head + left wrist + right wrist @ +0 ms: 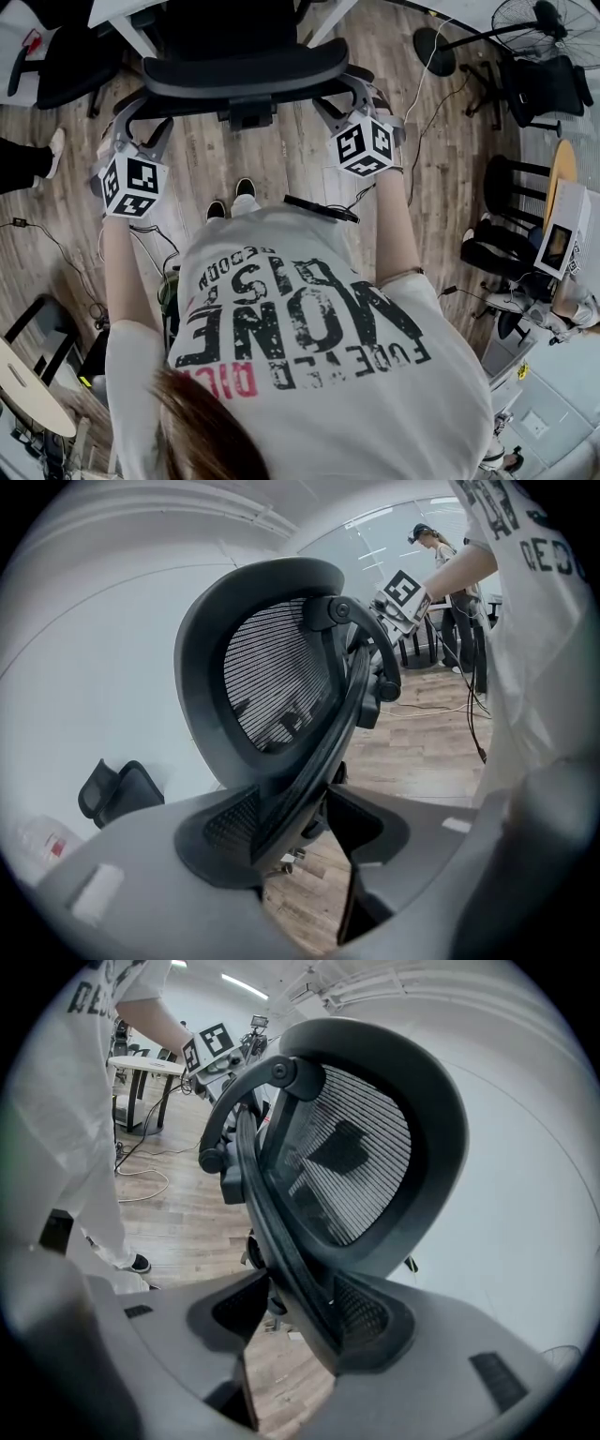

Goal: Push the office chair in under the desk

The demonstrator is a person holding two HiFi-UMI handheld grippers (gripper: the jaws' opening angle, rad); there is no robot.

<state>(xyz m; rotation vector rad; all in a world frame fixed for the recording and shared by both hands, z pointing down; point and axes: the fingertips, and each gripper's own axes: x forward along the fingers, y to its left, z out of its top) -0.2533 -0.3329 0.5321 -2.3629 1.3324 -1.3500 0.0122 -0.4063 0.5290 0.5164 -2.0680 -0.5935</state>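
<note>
The black mesh office chair [246, 70] stands in front of me, its backrest toward me and its seat reaching under the white desk [111, 13]. My left gripper [131, 161] is on the left edge of the backrest and my right gripper [370, 127] on the right edge. In the left gripper view the curved back frame [309, 733] runs down between the jaws of the left gripper [300, 808], which is shut on it. The right gripper [291, 1307] likewise holds the frame [272, 1213] against its ribbed pad.
Another black chair [66, 66] sits at the left by the desk. A floor fan [534, 19], stools and a chair [548, 84] stand at the right. Cables [431, 112] trail over the wood floor. My feet [231, 199] are just behind the chair.
</note>
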